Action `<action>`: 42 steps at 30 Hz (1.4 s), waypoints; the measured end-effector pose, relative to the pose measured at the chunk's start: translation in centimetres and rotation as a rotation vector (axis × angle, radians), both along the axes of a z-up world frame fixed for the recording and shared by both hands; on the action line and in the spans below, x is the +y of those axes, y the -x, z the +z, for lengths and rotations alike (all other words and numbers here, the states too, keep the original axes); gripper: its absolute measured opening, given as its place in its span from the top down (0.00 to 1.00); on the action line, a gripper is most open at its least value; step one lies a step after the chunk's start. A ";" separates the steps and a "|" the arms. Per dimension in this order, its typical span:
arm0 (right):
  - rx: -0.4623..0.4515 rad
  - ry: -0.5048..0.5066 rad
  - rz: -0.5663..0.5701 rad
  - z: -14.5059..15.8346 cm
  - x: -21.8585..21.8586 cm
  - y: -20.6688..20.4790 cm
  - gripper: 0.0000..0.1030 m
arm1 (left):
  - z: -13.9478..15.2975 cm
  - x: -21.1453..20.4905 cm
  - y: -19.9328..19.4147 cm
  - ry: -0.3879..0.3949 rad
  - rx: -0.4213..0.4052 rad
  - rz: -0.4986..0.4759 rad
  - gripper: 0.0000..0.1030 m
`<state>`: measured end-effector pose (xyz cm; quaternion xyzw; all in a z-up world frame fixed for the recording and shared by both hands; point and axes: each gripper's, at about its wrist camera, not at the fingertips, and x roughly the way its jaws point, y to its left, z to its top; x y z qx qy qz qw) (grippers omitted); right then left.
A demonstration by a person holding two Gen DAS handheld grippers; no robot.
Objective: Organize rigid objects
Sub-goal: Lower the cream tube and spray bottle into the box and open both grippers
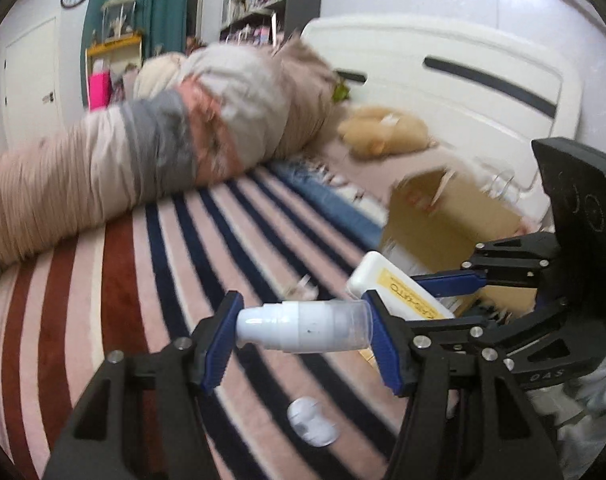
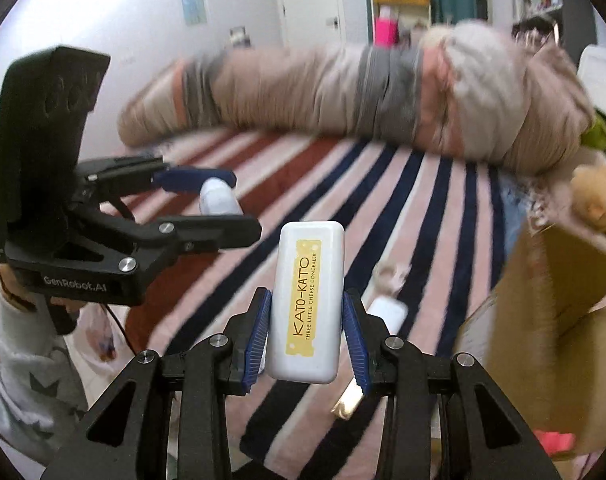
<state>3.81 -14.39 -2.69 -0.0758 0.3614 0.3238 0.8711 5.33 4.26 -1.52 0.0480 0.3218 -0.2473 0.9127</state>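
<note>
Holding a bottle (image 1: 303, 330) end to end, the left gripper (image 1: 303, 344) could let it slip if squeezed unevenly. The right gripper (image 2: 305, 336) is clamped on a white case (image 2: 307, 304), just beside the box (image 2: 559, 320). Both hang above a striped blanket (image 2: 443, 208) on a bed, in a cluttered bedroom.

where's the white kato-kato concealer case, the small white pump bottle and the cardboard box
white KATO-KATO concealer case (image 2: 305, 304): right wrist view, yellow label
small white pump bottle (image 1: 303, 326): left wrist view, bottle body
brown cardboard box (image 2: 551, 336): right wrist view, side wall

Left hand-held gripper (image 1: 303, 330) clamping white pump bottle (image 1: 303, 326) sideways, above striped blanket (image 1: 143, 280)
</note>
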 end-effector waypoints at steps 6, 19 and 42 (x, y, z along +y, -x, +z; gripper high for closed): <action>-0.118 -0.047 -0.097 3.7 -6.4 1.4 0.69 | 4.7 -6.8 0.7 0.006 -0.072 -0.104 0.44; 0.007 0.077 -0.307 -0.5 -19.0 -5.8 0.70 | 0.8 -24.3 -4.2 -0.190 0.080 -0.284 0.44; -0.092 0.056 -0.241 -0.8 -17.7 -2.4 0.08 | 1.8 -20.4 -3.1 -0.177 0.096 -0.225 0.29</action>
